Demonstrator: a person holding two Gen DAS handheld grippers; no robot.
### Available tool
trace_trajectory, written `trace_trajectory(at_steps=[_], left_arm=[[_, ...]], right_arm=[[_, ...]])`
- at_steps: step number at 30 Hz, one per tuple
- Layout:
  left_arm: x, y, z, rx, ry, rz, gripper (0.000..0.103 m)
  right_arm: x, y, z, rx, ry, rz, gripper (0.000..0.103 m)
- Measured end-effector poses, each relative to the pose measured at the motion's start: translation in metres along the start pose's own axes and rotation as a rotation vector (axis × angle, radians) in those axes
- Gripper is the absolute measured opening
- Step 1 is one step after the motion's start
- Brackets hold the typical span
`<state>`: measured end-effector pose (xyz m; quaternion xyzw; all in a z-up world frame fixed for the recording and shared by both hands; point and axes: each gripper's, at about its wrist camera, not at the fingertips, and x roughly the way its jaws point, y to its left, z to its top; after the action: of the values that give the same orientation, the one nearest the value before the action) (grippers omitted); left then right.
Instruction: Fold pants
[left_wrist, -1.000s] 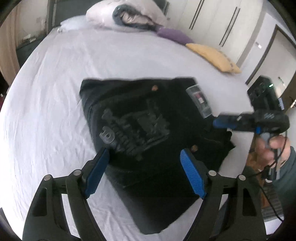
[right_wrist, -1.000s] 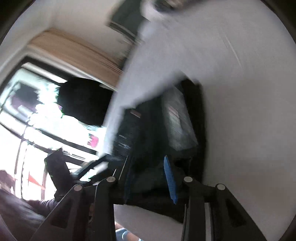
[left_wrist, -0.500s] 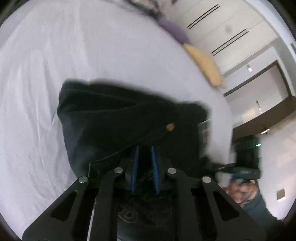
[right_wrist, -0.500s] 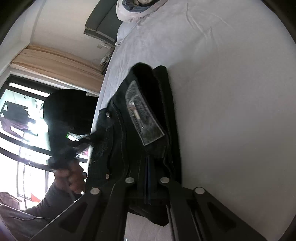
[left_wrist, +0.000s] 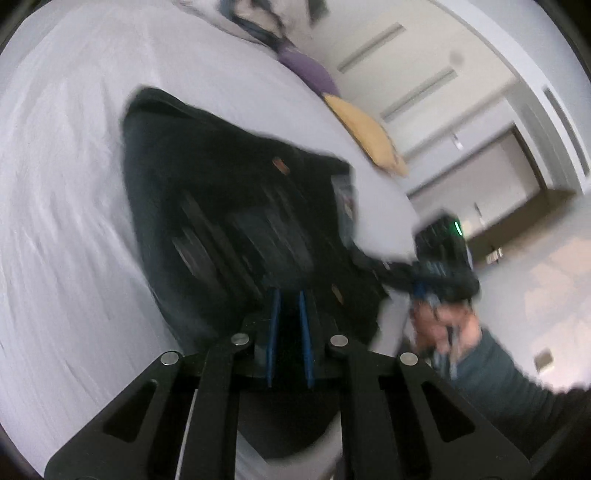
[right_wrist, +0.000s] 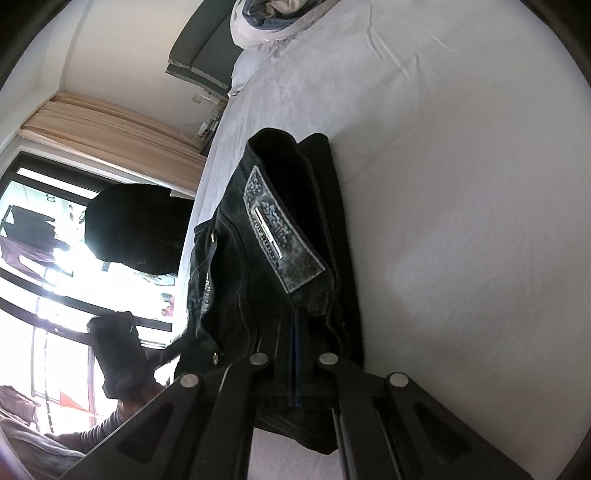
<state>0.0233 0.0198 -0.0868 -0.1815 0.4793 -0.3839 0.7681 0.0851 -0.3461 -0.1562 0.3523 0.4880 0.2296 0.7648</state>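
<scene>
Left fingers (left_wrist: 289, 295) and right fingers (right_wrist: 295, 321) pinching black pants (right_wrist: 266, 295), white bed (right_wrist: 461, 184) beneath

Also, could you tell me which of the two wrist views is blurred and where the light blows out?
Left wrist view: motion blur smears the black pants and the bed sheet. Right wrist view: sharp, the pants' label crisp, but the window at left blows out to white.

Wide white-sheeted bed (right_wrist: 461, 184) ahead of me; bright black-framed window (right_wrist: 33, 295), beige pleated curtain (right_wrist: 110, 125) at left; pale panelled wardrobe wall (left_wrist: 424, 74) beyond.
</scene>
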Motion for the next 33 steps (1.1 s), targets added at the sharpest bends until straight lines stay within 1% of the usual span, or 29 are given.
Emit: trace_trajectory(at_steps=[2,4,6,8,11,13,15,16,17,18,19,20,21,22,23,24,26,28,30,33], left_arm=[[0.003,-0.016,-0.019,0.085,0.047,0.008,0.010],[0.004,-0.023,-0.035,0.124,0.061,0.021,0.010],[0.002,-0.018,-0.044,0.121,0.057,0.011,0.010],[0.009,-0.008,-0.044,0.085,0.065,-0.026,0.010],[0.012,-0.010,-0.042,0.117,0.062,-0.014,0.010],[0.013,-0.007,-0.041,0.114,0.060,-0.016,0.010],[0.006,-0.016,-0.036,0.137,0.063,0.012,0.010],[0.005,-0.023,-0.034,0.163,0.057,0.027,0.011],[-0.007,-0.031,-0.029,0.196,0.039,0.050,0.011],[-0.016,-0.032,-0.025,0.202,0.019,0.067,0.012],[-0.024,-0.031,-0.020,0.190,-0.009,0.081,0.014],[-0.031,-0.025,-0.013,0.157,-0.038,0.087,0.026],[-0.037,-0.015,-0.007,0.117,-0.058,0.097,0.060],[-0.041,-0.001,-0.001,0.063,-0.080,0.133,0.083],[-0.044,0.010,0.003,0.020,-0.109,0.171,0.102],[-0.047,0.020,0.006,-0.017,-0.134,0.184,0.102],[-0.041,0.037,0.015,-0.083,-0.089,0.165,0.102],[-0.030,0.048,0.020,-0.125,-0.050,0.162,0.102],[-0.020,0.053,0.026,-0.143,-0.028,0.146,0.102],[0.000,0.056,0.036,-0.156,0.020,0.155,0.102]], right_arm=[[0.000,0.000,-0.001,-0.002,-0.003,-0.002,0.000],[-0.001,0.001,-0.004,-0.005,-0.007,-0.006,0.000],[-0.001,0.001,-0.005,-0.007,-0.011,-0.006,0.000],[-0.001,0.001,-0.007,-0.007,-0.015,-0.003,0.000],[-0.002,0.003,-0.008,-0.001,-0.019,-0.004,0.000],[-0.005,0.006,-0.009,-0.005,-0.020,-0.011,0.000],[-0.013,0.015,-0.008,-0.013,-0.020,-0.013,0.008],[-0.021,0.022,-0.008,-0.038,-0.033,-0.016,0.021],[-0.031,0.031,-0.008,-0.071,-0.058,-0.008,0.040],[-0.045,0.039,-0.006,-0.098,-0.094,0.014,0.050],[-0.055,0.043,-0.003,-0.104,-0.118,0.024,0.068],[-0.062,0.044,0.001,-0.101,-0.132,0.027,0.074],[-0.065,0.044,0.006,-0.101,-0.137,0.024,0.074],[-0.066,0.042,0.011,-0.102,-0.135,0.012,0.074],[-0.065,0.039,0.016,-0.097,-0.127,-0.007,0.074],[-0.059,0.032,0.024,-0.073,-0.106,-0.024,0.074],[-0.046,0.021,0.033,-0.038,-0.065,-0.038,0.074],[-0.027,0.011,0.039,-0.022,-0.006,-0.064,0.074],[-0.009,0.006,0.044,-0.022,0.038,-0.068,0.074],[0.005,0.005,0.053,-0.021,0.065,-0.056,0.074]])
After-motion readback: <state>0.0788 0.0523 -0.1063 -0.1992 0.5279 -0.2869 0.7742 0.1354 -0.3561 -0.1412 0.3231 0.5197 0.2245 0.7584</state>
